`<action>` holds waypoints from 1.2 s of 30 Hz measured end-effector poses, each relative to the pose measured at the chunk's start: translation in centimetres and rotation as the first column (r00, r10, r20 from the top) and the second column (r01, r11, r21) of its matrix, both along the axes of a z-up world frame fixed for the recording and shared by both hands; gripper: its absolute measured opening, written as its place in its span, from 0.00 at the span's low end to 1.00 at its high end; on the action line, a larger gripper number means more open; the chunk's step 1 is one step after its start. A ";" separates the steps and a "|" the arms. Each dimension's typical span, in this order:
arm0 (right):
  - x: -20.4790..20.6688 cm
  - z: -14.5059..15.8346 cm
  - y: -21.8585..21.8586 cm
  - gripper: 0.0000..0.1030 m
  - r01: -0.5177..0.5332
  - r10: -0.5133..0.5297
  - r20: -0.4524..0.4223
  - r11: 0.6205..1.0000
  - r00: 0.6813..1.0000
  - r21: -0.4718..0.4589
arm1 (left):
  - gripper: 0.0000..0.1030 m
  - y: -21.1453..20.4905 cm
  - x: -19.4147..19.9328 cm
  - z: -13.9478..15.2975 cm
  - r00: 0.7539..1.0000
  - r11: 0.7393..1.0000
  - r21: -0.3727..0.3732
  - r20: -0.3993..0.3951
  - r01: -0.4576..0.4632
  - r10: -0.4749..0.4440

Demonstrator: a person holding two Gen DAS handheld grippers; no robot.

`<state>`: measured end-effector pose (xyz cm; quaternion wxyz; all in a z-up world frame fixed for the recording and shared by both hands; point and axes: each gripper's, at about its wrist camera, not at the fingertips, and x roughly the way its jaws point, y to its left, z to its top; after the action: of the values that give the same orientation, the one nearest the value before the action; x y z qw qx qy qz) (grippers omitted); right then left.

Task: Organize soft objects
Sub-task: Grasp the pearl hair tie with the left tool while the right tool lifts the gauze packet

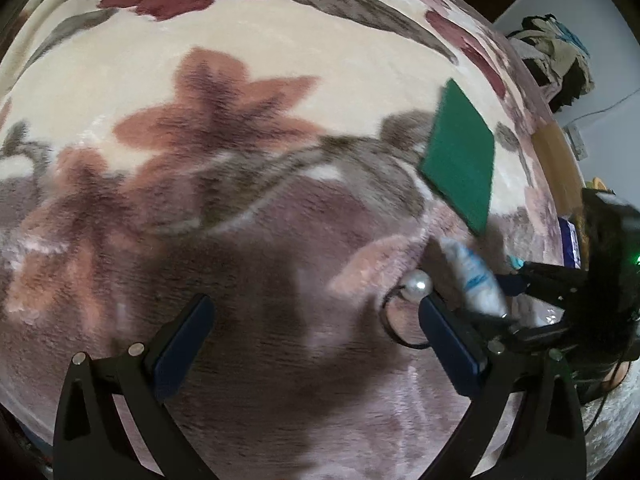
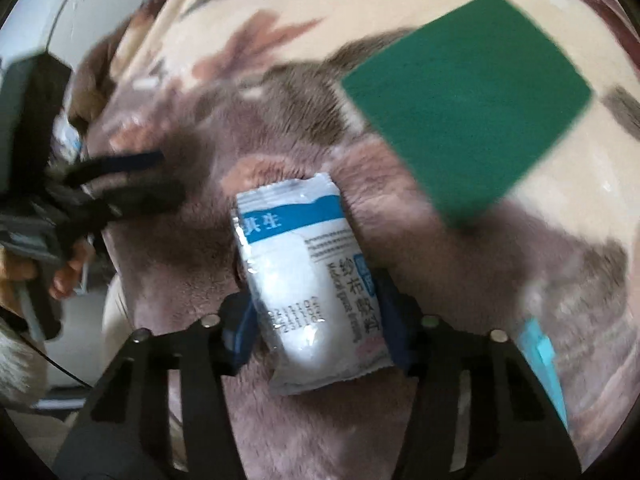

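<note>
Two claws in play. My left claw [image 1: 316, 344] hangs released over the floral blanket [image 1: 248, 40], nothing between its pads; a pearl hair tie [image 1: 404, 312] lies just inside its right pad. My right claw [image 2: 316, 324] is clenched on the gauze packet [image 2: 308, 276], gripped near its lower half. Risk: slick wrapper, soft fill, so the packet may slide out. Green scouring pad [image 2: 468, 120] lies ahead-right. Blur smears its edges; the blue item [image 2: 540, 356] beside my right pad I cannot identify.

The left fingers [image 1: 448, 344] hide part of the hair tie [image 1: 394, 322].
</note>
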<state>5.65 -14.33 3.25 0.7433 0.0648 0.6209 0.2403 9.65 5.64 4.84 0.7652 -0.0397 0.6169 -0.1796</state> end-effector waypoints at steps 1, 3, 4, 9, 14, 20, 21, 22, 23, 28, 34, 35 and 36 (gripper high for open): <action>-0.2 0.4 -0.6 0.51 0.023 -0.023 0.013 1.000 1.000 0.014 | 0.98 -0.3 -0.2 0.0 1.000 1.000 -0.001 0.001 0.008 -0.008; -0.7 1.3 -2.1 0.51 0.077 -0.078 0.035 0.996 0.996 0.036 | 0.97 -1.7 -0.6 -0.1 0.999 0.999 -0.005 0.010 0.040 -0.040; -0.8 1.6 -2.7 0.51 0.100 -0.102 0.043 0.994 0.994 0.043 | 0.95 -2.2 -0.7 -0.1 0.999 0.999 -0.004 0.011 0.049 -0.049; -1.2 2.8 -5.9 0.51 0.213 -0.214 0.078 0.977 0.974 0.025 | 0.78 -5.2 -0.8 -1.0 0.996 0.997 -0.004 -0.007 0.083 -0.083; -0.9 2.7 -6.5 0.52 0.260 -0.262 0.084 0.965 0.961 0.035 | 0.40 -7.5 -0.6 -2.1 0.994 0.994 -0.007 -0.039 0.105 -0.105; -1.4 2.4 -7.6 0.53 0.279 -0.284 0.082 0.958 0.955 0.069 | 0.32 -8.4 0.2 -3.5 0.993 0.995 0.011 -0.070 0.096 -0.095; -1.4 2.3 -7.5 0.53 0.280 -0.285 0.081 0.957 0.955 0.068 | 0.26 -8.3 0.4 -3.7 0.994 0.996 0.014 -0.072 0.086 -0.085; -1.5 2.3 -7.6 0.53 0.281 -0.286 0.079 0.957 0.955 0.069 | 0.24 -8.1 0.5 -3.8 0.994 0.997 0.012 -0.074 0.081 -0.080; -1.5 2.2 -7.5 0.53 0.282 -0.287 0.077 0.957 0.955 0.072 | 0.24 -8.0 0.6 -3.8 0.994 0.997 0.002 -0.078 0.076 -0.076; -1.8 2.1 -6.6 0.53 0.286 -0.292 0.075 0.954 0.953 0.087 | 0.23 -6.9 0.4 -2.6 0.996 0.998 -0.031 -0.065 0.057 -0.059; -2.1 3.3 -5.4 0.53 0.269 -0.278 0.102 0.958 0.955 0.095 | 0.23 -5.2 0.2 0.6 0.999 0.998 -0.048 -0.013 0.042 -0.043; -2.2 3.6 -5.2 0.53 0.268 -0.278 0.109 0.959 0.954 0.098 | 0.23 -5.0 0.2 1.1 0.999 0.998 -0.048 -0.004 0.038 -0.039; -2.2 4.1 -5.0 0.53 0.266 -0.276 0.119 0.959 0.954 0.098 | 0.23 -4.8 0.1 1.7 0.999 0.998 -0.046 0.006 0.036 -0.035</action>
<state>3.46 -19.32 7.33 0.8053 0.1635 0.5456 0.1647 9.74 0.83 6.51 0.7624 -0.0460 0.6111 -0.2076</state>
